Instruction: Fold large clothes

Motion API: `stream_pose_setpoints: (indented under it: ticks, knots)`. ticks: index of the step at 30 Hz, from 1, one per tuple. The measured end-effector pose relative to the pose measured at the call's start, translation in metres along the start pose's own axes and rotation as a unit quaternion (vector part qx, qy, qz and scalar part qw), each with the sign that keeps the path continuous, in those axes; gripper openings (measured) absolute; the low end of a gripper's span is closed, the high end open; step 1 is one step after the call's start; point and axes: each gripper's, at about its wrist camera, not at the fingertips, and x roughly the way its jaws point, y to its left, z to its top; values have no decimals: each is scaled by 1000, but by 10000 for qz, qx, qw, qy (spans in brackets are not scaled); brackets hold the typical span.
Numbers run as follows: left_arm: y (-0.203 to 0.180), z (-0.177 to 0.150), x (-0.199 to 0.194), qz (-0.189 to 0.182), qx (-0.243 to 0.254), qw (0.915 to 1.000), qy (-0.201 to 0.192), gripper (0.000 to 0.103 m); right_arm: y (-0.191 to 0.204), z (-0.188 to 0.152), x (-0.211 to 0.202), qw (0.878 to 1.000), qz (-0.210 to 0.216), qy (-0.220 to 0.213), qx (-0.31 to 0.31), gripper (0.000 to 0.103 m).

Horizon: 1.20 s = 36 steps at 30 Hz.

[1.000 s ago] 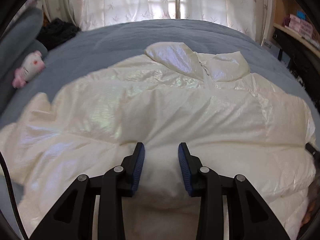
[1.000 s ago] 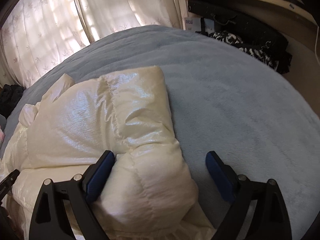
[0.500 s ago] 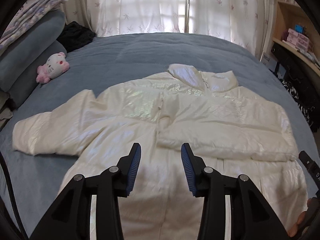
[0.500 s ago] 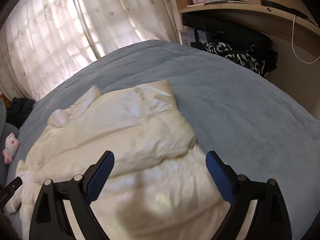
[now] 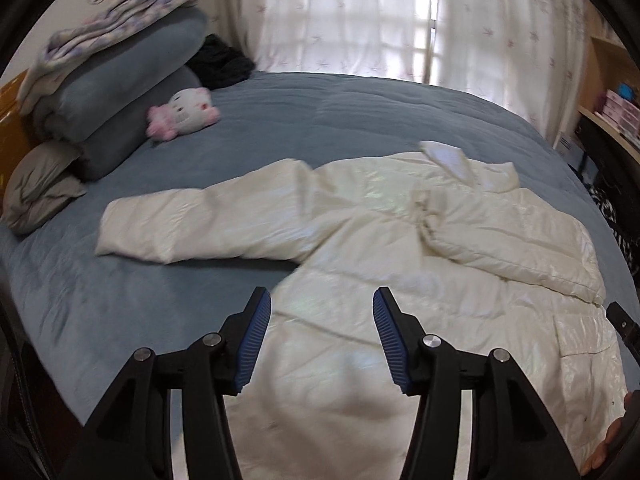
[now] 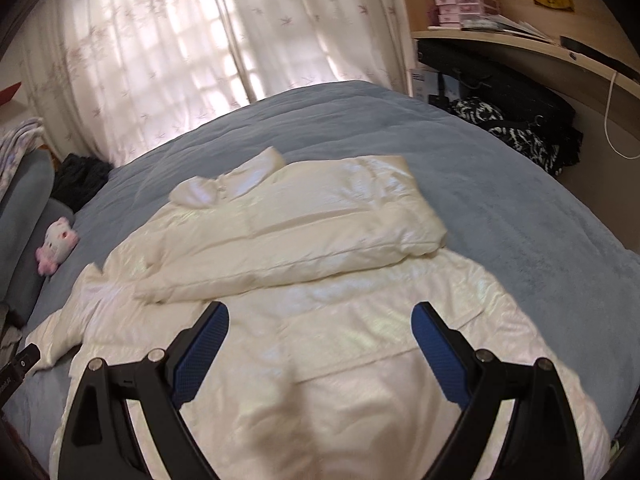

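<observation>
A cream puffer jacket (image 5: pixel 400 240) lies spread on the blue bed (image 5: pixel 360 120). One sleeve stretches out to the left (image 5: pixel 192 224); the other sleeve is folded across the chest (image 6: pixel 304 236). My left gripper (image 5: pixel 320 308) hovers above the jacket's lower part, its jaws opening, with nothing between them. My right gripper (image 6: pixel 320 320) hangs over the jacket's lower half, jaws wide and empty. The collar (image 6: pixel 232 184) points toward the window.
Stacked grey pillows and a folded blanket (image 5: pixel 112 64) sit at the left, with a pink-and-white plush toy (image 5: pixel 182 114) beside them. A dark garment (image 5: pixel 220 60) lies by the curtains. A desk with boxes (image 6: pixel 468 8) and black bags (image 6: pixel 516 132) stands right of the bed.
Both grippers have pulled back and risen from the jacket, so the whole garment shows. The left jaws have widened. The right sleeve now lies folded over the chest, free of the right gripper.
</observation>
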Motion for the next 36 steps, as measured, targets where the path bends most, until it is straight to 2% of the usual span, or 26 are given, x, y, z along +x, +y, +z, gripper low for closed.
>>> stream_pose_setpoints:
  ticks: [6,13,23,26,28,32,34,36]
  knots:
    - [42,-8,-8,80,-247,9997,-18,52,37,-13,-15,9992,181,-60,-354,92]
    - [78,-13,2,124,-497,9987,79,53,84,-22,-25,9952,268,-199,-917,92]
    - [142,-10,52,-115,-981,9940,476,53,152,-35,2,9888,416,24,-1430,92]
    - [168,-6,78,-344,-1188,9901,668,53,176,-38,16,9861,464,144,-1591,92]
    - [186,-4,98,-662,-1395,9846,821,53,188,-39,25,9846,495,205,-1663,92]
    - [229,3,140,-1326,-1965,9661,1027,53,222,-40,46,9804,619,320,-1844,92]
    - [245,6,156,-1415,-2143,9605,1072,53,239,-39,57,9777,664,330,-1965,92]
    - [263,10,173,-1319,-2330,9568,1134,53,254,-38,68,9756,705,350,-2051,92]
